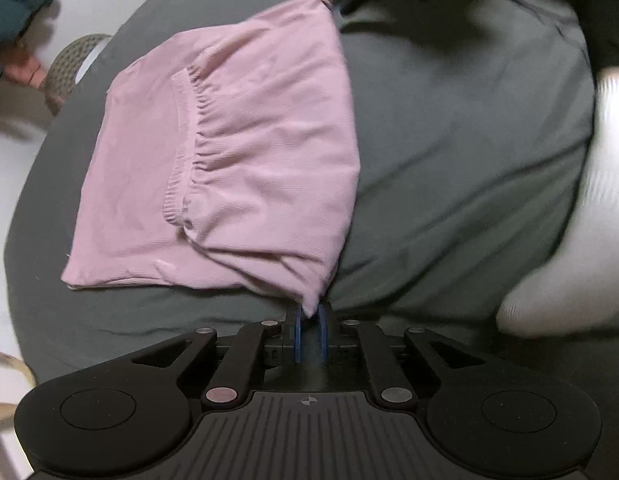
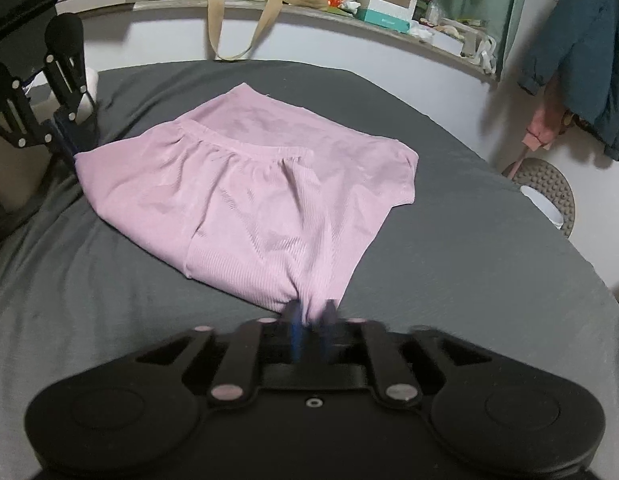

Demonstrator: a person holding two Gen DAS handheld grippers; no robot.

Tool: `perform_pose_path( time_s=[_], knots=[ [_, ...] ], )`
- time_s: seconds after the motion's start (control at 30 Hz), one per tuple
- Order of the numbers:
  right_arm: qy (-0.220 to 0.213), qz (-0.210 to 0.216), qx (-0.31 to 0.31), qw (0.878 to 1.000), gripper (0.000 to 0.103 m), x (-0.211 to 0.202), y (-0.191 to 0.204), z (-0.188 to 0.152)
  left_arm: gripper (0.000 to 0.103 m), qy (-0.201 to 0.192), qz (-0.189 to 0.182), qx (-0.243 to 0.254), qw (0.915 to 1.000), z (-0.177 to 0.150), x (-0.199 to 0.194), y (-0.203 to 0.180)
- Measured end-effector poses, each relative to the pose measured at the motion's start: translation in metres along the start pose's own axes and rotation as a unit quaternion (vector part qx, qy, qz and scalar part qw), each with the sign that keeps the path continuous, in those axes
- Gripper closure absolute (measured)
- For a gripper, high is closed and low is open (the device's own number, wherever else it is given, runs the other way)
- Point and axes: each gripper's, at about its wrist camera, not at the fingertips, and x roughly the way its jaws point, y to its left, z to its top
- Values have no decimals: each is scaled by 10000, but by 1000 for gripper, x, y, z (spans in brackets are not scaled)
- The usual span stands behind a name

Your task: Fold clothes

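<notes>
- Pinching a corner of the pink ribbed-knit garment (image 1: pixel 229 152), the left gripper (image 1: pixel 309 322) has its blue pads nearly together with cloth clamped between them.
- At the tips of the right gripper (image 2: pixel 311 314) a bunched corner of the same garment sits between blurred blue pads; they look closed on it with a small gap filled by fabric, though the blur leaves some doubt.
- Just ahead of both grippers the garment lies partly folded on the dark grey bedsheet (image 2: pixel 449 248), its gathered elastic waistband (image 2: pixel 237 146) facing up and running across the middle.
- Risk: each hold takes only a small tip of cloth, so I judge a quick lift or pull could let a corner slide out and the fold collapse.
- Risk: uneven travel of the two grippers would likely skew the fold and leave the layers misaligned.
- Risk: dragging low could pull the sheet into wrinkles beneath the garment.
- Right of the left gripper, a blurred white fabric shape (image 1: pixel 581 216) sits close enough to snag.
- Far beyond the right gripper, a cluttered shelf (image 2: pixel 389 28) follows the wall, and a dark teal jacket (image 2: pixel 581 64) hangs to the far right.
- Count: two grippers, one pink garment, one sheet, one white shape, one jacket.
</notes>
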Motion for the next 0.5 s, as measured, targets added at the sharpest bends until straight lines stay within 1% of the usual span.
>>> perform_pose_path(
  time_s=[0.03, 0.07, 0.13, 0.17, 0.23, 0.27, 0.37, 0.43, 0.5],
  knots=[
    [-36, -57, -154, 9999, 58, -2, 3, -1, 94, 13, 103, 119, 9999, -1, -1, -1],
    [-72, -115, -308, 9994, 54, -4, 7, -2, 94, -23, 207, 250, 9995, -2, -3, -2],
    [-311, -282, -934, 9947, 54, -13, 20, -3, 94, -156, 352, 461, 9982, -4, -8, -5],
    [-434, -395, -1284, 9900, 54, -18, 29, -4, 94, -225, 388, 519, 9976, -5, -11, -6],
    [-694, -552, -2081, 9741, 54, -25, 55, -5, 94, -364, 426, 624, 9965, -5, -15, -7],
    [-782, -579, -2353, 9670, 54, -27, 69, -4, 94, -435, 448, 685, 9957, -4, -17, -9],
    [-814, -552, -3073, 9465, 54, -20, 116, 3, 94, -634, 548, 866, 9927, -4, -23, -14],
    [-782, -569, -3447, 9337, 54, -9, 141, 9, 94, -762, 626, 931, 9908, -4, -26, -16],
    [-692, -444, -3518, 9325, 54, -1, 150, 17, 94, -908, 629, 862, 9901, -3, -29, -15]
  ],
)
